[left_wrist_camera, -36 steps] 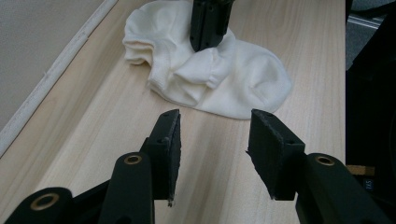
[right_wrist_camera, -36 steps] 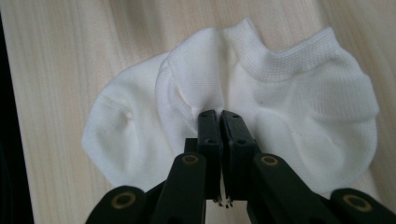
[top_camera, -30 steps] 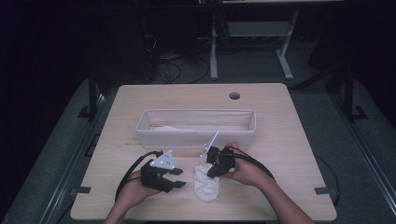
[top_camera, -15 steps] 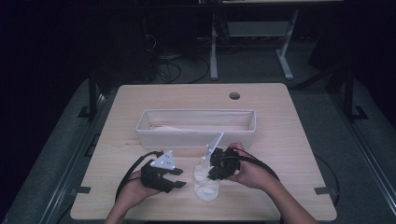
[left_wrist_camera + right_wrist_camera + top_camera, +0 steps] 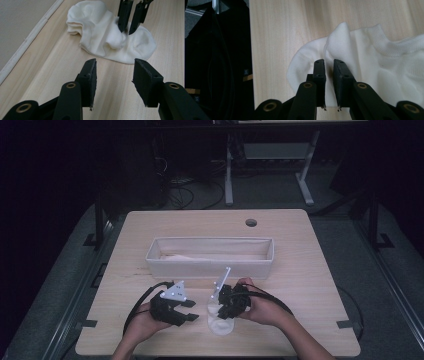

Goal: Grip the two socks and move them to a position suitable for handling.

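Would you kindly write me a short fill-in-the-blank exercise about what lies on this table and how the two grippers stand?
1. The crumpled sock lying on the table is ____ in colour.
2. The left gripper has its jaws open, with ____ between them.
3. The right gripper has its narrow jaws over the ____.
4. Beyond both hands stands a long, pale rectangular ____ on the tabletop.

Missing words: white; nothing; sock; bin

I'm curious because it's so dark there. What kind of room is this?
Probably a lab or workshop for recording hand work. A lone wooden table stands lit in a dark room, cables lie on the floor behind it, and metal stand legs rise nearby.
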